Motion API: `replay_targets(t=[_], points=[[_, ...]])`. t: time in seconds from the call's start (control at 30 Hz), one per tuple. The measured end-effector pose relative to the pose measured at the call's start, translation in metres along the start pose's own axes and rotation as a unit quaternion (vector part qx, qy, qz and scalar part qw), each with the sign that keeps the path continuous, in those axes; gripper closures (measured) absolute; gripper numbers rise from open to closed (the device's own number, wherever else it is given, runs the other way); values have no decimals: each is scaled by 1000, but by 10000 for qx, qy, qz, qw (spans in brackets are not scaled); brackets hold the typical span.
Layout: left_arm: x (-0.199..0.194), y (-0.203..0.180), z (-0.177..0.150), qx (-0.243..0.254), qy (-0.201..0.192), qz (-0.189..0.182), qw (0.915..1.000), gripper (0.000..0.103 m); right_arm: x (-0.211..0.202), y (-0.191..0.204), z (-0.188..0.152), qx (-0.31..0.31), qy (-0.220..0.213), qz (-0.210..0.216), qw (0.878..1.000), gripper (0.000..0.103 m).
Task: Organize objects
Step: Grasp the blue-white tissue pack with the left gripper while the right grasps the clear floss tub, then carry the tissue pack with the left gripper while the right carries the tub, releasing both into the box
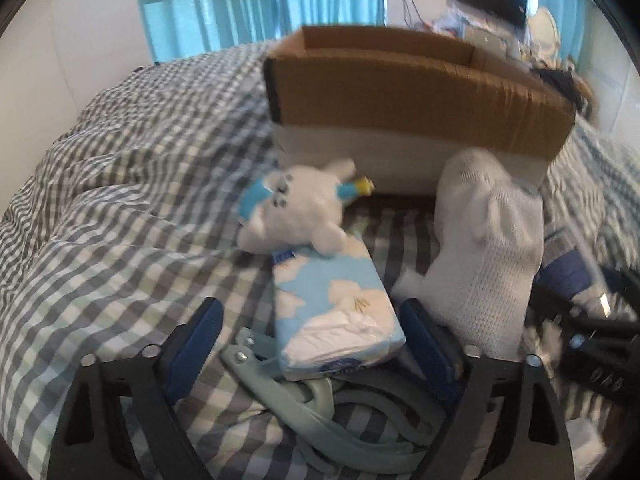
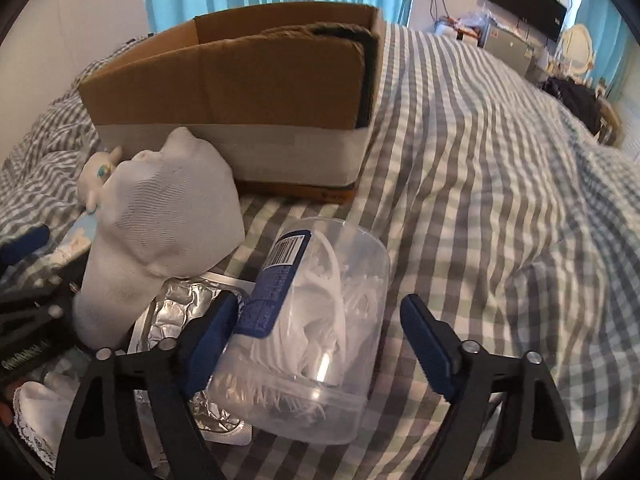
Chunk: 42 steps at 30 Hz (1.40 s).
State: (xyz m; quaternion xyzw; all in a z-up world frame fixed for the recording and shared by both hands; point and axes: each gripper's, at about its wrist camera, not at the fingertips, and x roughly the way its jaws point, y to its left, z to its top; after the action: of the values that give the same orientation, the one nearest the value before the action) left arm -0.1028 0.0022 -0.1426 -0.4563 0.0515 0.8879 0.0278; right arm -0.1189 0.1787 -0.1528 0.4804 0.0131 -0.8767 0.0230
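Between right gripper (image 2: 320, 326) fingers, jar (image 2: 310, 332) lies sideways, lid nearest camera.

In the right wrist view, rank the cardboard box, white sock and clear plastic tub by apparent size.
1. cardboard box, largest though farthest away.
2-3. white sock and clear plastic tub look alike; the tub sits nearer the camera, so I won't rank them.
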Motion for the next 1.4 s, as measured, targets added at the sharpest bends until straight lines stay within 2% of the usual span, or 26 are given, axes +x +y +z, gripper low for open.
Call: replay_targets(t=[0.07,0.1,0.13,0.23,0.43,0.6,0.77,1.0,1.13,1.4], points=[[2,-2,-2,22,56,-92,9999,33,-1,-1,0,-26,-1,64,10000,31],[2,-1,-2,11,60,-175,9998,45,-2,-1,-1,-52,-21,64,10000,31],[2,0,-3,-27,83,-289,9995,45,-5,-2,-2,-54,-44,83,9999,32],[-3,1,-4,-66,48,-264,9996,45,-14,-4,-4,-96,-57,128,9999,37],[-28,5,-10,-236,-102,-317,9992,46,-41,-12,-13,-108,-276,84,9995,38],[-51,15,-5,-292,-357,-303,9985,46,-70,-14,-18,-96,-601,98,9981,38],[-86,22,10,-440,-795,-349,9953,46,-106,-16,-12,-51,-954,253,9951,38],[-118,17,43,-417,-1199,-506,9906,46,-150,-17,18,-90,-1477,564,9874,39],[-129,10,74,-310,-1406,-665,9873,46,-171,-15,43,-191,-1766,621,9821,39],[-111,12,144,-327,-1549,-842,9838,46,-179,-2,111,-500,-2160,580,9734,39]])
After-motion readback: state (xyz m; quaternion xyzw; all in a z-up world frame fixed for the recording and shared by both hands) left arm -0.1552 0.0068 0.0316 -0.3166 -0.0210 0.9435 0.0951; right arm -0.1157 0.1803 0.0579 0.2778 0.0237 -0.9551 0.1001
